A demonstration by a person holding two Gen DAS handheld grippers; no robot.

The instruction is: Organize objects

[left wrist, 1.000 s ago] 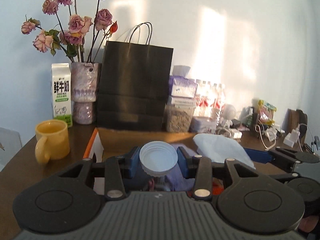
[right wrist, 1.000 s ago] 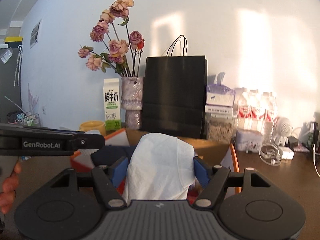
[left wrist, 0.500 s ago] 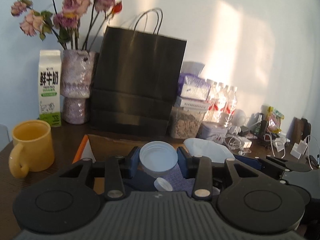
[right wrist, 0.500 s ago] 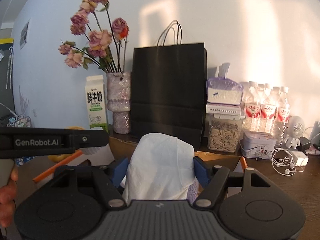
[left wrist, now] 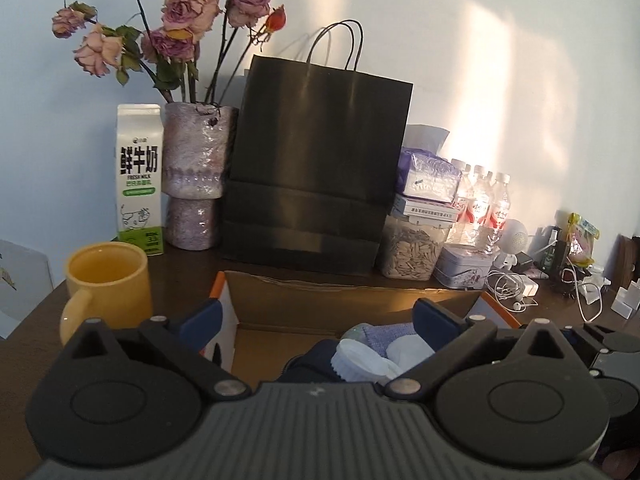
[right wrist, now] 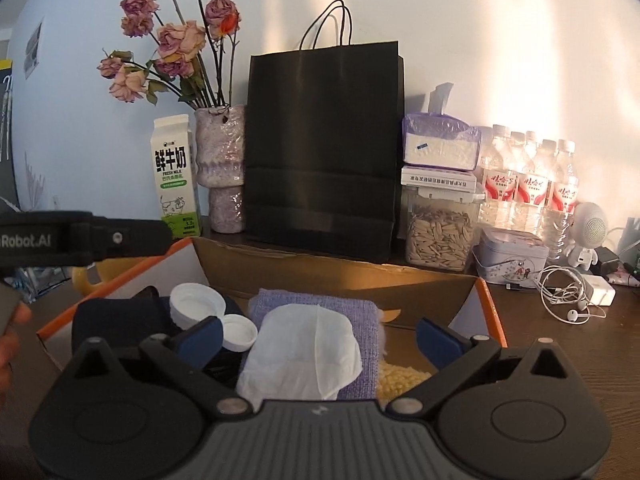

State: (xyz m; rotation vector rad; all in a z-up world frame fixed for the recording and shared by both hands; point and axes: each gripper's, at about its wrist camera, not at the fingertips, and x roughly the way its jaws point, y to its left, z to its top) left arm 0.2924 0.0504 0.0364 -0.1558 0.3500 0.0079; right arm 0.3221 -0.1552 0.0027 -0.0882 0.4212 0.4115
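Observation:
An open cardboard box (right wrist: 340, 270) with orange flaps stands on the dark table; it also shows in the left wrist view (left wrist: 320, 300). In it lie a white tissue (right wrist: 304, 354) on a purple cloth (right wrist: 352, 308), a large white lid (right wrist: 194, 306), a small white cap (right wrist: 239, 332) and dark fabric (right wrist: 116, 316). My right gripper (right wrist: 318, 338) is open just above the tissue. My left gripper (left wrist: 316, 322) is open above the box, with the lid (left wrist: 356, 360) lying below it.
A yellow mug (left wrist: 106, 282), a milk carton (left wrist: 139, 178), a vase of dried roses (left wrist: 196, 172) and a black paper bag (left wrist: 316, 168) stand behind the box. A seed jar (right wrist: 440, 236), a tin (right wrist: 510, 256), water bottles (right wrist: 528, 184) and cables (right wrist: 568, 292) are at the right.
My left gripper opened and let the white lid drop into the box. My right gripper opened and let the tissue fall onto the purple cloth.

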